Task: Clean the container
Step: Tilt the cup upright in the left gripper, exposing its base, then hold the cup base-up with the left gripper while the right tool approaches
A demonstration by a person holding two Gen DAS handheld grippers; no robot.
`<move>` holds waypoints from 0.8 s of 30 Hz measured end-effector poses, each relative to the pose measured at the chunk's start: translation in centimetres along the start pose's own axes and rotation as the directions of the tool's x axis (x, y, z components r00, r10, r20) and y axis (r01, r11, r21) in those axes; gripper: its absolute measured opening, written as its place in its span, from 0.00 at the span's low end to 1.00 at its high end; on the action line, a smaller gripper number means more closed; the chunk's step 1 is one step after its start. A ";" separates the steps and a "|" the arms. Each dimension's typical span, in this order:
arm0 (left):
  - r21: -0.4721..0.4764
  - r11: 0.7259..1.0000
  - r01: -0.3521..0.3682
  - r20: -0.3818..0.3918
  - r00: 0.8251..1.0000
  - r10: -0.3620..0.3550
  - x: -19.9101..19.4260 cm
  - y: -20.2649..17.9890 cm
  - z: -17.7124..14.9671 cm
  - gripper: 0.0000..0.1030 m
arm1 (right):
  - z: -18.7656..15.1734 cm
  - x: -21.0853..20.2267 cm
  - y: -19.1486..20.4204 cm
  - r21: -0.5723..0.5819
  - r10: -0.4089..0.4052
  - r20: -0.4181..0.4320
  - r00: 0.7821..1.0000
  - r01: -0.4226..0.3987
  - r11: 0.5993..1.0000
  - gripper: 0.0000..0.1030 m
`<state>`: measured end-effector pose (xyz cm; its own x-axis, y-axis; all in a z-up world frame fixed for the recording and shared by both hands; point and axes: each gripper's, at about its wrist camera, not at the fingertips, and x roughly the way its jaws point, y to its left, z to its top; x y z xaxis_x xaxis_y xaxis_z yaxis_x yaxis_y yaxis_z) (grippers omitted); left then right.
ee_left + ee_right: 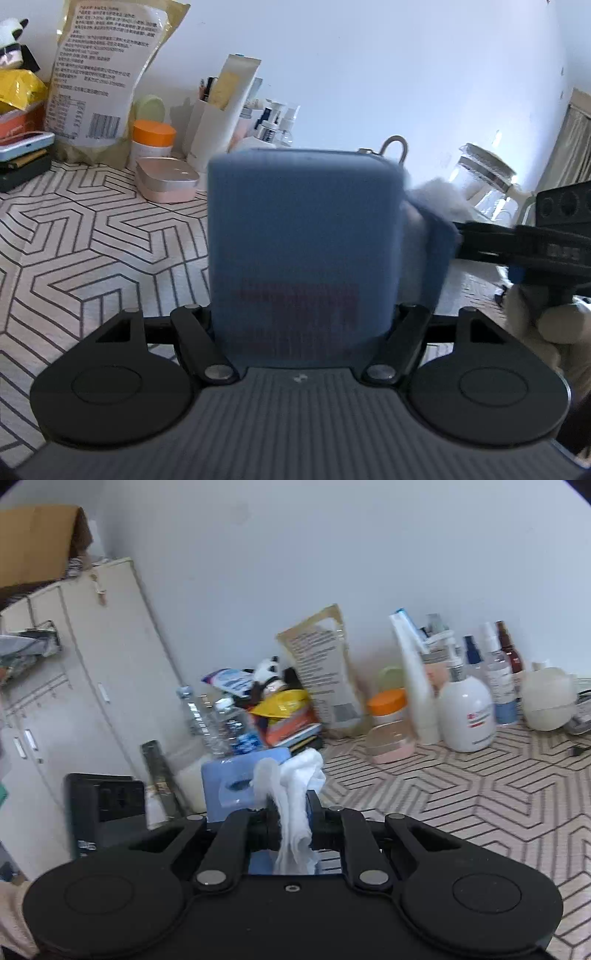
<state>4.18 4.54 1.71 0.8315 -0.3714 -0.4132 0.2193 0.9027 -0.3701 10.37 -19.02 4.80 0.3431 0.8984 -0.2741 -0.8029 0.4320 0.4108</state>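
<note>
The left gripper (301, 325) is clamping the upright blue container (301, 251) at frame centre; the right gripper (293, 825) is pinching a white cloth (295, 801), pressing it against the container's right side.

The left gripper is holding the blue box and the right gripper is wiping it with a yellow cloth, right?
Not quite: the cloth is white, not yellow, as the right wrist view shows. The left gripper does hold the blue box, and the right gripper pinches the cloth against it.
</note>
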 end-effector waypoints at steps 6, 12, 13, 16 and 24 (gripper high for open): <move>0.062 0.997 -0.047 0.041 0.998 0.044 -0.3 -0.9 -0.2 0.69 | -0.2 0.4 0.4 -0.002 0.025 -0.017 1.000 -0.025 1.000 0.15; 0.079 0.995 -0.058 0.066 0.996 0.053 -0.7 -1.1 -0.1 0.69 | -0.2 0.3 0.3 0.005 0.033 -0.012 0.999 -0.033 0.999 0.15; 0.083 0.995 -0.060 0.069 0.996 0.054 -0.7 -1.1 -0.1 0.69 | -0.2 0.3 0.3 0.010 0.039 -0.013 0.999 -0.039 0.999 0.15; 0.089 0.994 -0.056 0.076 0.996 0.050 -0.9 -1.2 0.0 0.69 | -0.1 0.2 0.0 0.019 0.059 -0.012 0.998 -0.059 0.998 0.15; 0.187 0.977 -0.101 0.181 0.981 0.067 -2.3 -2.6 -0.3 0.69 | 0.0 -0.2 -0.1 0.019 0.096 0.015 0.995 -0.097 0.995 0.15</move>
<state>1.58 2.98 3.37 0.9229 -0.2646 -0.2798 0.2257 0.9603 -0.1638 10.37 -19.25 4.87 0.2713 0.9369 -0.2203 -0.8230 0.3446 0.4516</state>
